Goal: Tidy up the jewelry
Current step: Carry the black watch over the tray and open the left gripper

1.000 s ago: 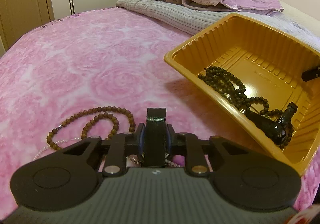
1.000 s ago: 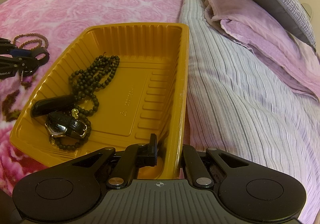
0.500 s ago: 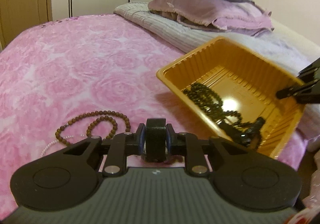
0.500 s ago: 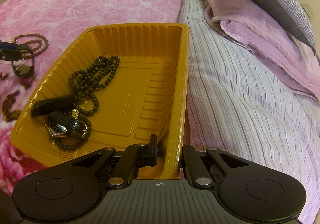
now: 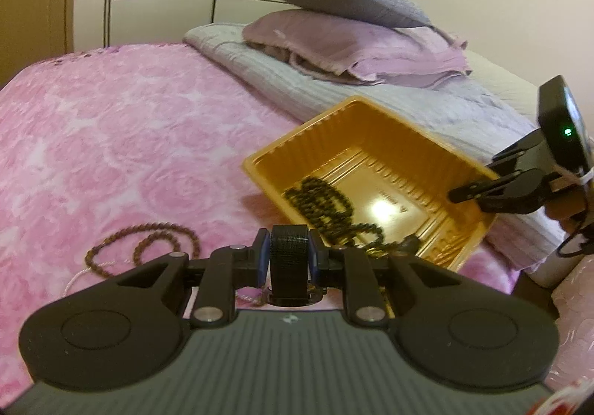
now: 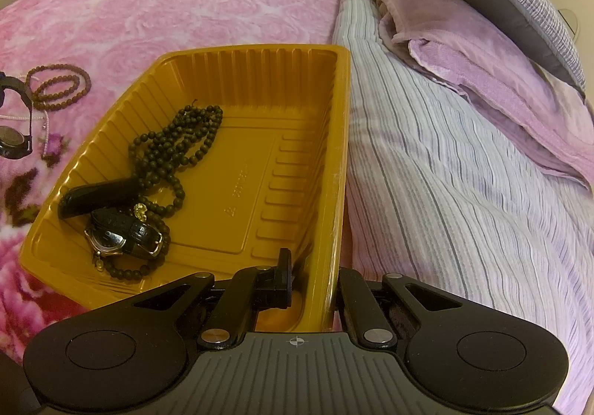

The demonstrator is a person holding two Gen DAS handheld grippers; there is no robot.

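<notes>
I am at a bed (image 5: 111,140) spread with a pink rose-patterned blanket, in a bedroom with pale walls. Nearest to me, my left hand-held gripper (image 5: 289,259) is clamped on the black strap of a dark watch (image 6: 11,144), carried just above the blanket. My right hand-held gripper (image 6: 312,285) is closed on the near wall of the yellow plastic tray (image 6: 338,140), one finger inside and one outside. The tray's right edge rests on striped bedding (image 6: 445,173), so it sits tilted. In its low corner lie a black bead necklace (image 6: 178,140), a black-strapped wristwatch (image 6: 115,237) and a dark oblong case (image 6: 96,196). Beyond my left gripper, a brown bead necklace (image 5: 144,244) lies on the blanket, with a thin pale pearl strand (image 6: 44,125) beside it. Stacked pillows (image 5: 352,40) sit farthest back. The watch hangs by its strap alone, so I judge a swing could slip it free short of the tray; a loosened right grip could rock the tilted tray and slide its contents.
</notes>
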